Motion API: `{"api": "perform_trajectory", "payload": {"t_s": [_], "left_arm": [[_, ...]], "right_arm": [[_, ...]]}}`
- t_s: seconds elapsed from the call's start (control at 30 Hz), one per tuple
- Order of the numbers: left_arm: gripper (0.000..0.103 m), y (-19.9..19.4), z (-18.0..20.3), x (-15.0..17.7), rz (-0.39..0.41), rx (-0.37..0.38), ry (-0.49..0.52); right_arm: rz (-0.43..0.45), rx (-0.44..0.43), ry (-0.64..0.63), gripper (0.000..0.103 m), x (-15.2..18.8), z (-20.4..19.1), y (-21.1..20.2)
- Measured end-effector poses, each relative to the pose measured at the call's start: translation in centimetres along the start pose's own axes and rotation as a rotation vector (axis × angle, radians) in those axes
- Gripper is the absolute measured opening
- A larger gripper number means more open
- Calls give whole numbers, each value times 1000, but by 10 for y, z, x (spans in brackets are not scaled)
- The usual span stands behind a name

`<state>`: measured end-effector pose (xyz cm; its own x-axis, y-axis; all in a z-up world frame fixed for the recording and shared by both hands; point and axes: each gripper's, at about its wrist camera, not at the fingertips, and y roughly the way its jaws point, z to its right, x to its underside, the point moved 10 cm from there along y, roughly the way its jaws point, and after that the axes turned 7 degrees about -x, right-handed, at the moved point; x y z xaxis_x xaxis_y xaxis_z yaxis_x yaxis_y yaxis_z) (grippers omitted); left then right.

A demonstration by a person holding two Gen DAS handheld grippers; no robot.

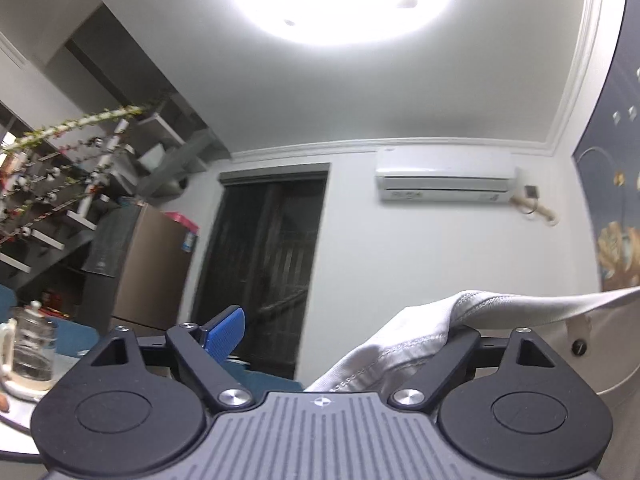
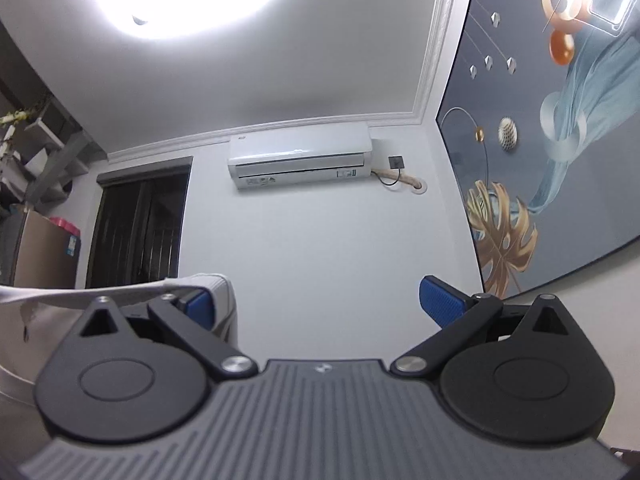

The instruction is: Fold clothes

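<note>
A white garment (image 1: 404, 340) with a stitched hem and a dark button hangs over the right finger of my left gripper (image 1: 340, 324) and hides that fingertip. The other blue pad (image 1: 226, 330) is bare, and the jaws stand wide apart with nothing pressed between them. In the right wrist view the same garment (image 2: 208, 284) lies over the left blue pad (image 2: 198, 308) of my right gripper (image 2: 320, 304) and stretches away to the left edge. Its right pad (image 2: 438, 304) is bare, and these jaws are also wide open. Both grippers are tilted up toward the far wall.
On the far wall are an air conditioner (image 2: 300, 156) and a dark door (image 1: 264, 264). Shelves with flower sprigs (image 1: 60, 184) and a brown cabinet (image 1: 148, 272) stand at the left. A glass kettle (image 1: 32, 344) sits on a table at lower left. A large mural (image 2: 552, 140) covers the right wall.
</note>
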<state>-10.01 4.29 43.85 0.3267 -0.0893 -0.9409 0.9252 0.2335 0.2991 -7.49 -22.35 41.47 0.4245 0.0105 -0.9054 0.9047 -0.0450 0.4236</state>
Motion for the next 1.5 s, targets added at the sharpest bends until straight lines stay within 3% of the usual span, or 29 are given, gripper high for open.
{"api": "perform_trajectory", "payload": {"t_s": [0.13, 0.2, 0.33, 0.53, 0.87, 1.03, 1.17, 1.23, 1.3, 1.4, 1.5], "left_arm": [[91, 0, 5, 11, -56, 43, -22], [92, 8, 9, 43, -76, 43, 4], [93, 78, -11, 151, -154, 49, 31], [94, 194, -8, 328, -354, 21, 73], [94, 421, 25, 633, -591, -78, 172], [93, 469, 8, 802, -824, -122, 239], [93, 473, -15, 887, -998, -131, 254], [93, 472, -19, 903, -1069, -101, 275], [100, 473, -17, 919, -1140, -56, 319], [102, 472, -6, 923, -1279, 83, 390], [103, 466, -1, 896, -1245, 107, 422]], "right_arm": [[-69, 0, 9, 103, 13, 12, 6], [-111, -2, 5, 103, 39, 15, 9], [-203, 10, -36, 103, 114, 18, 19], [-388, 27, -53, 103, 277, 19, 81], [-570, 79, -151, 103, 573, 13, 280], [-755, 51, -123, 103, 732, 1, 320], [-914, 6, -118, 103, 823, -11, 321], [-998, -28, -102, 103, 855, -17, 317], [-1094, -72, -71, 103, 877, -21, 314], [-1241, -140, 18, 103, 893, -28, 309], [-1298, -160, 98, 103, 884, -36, 297]]}}
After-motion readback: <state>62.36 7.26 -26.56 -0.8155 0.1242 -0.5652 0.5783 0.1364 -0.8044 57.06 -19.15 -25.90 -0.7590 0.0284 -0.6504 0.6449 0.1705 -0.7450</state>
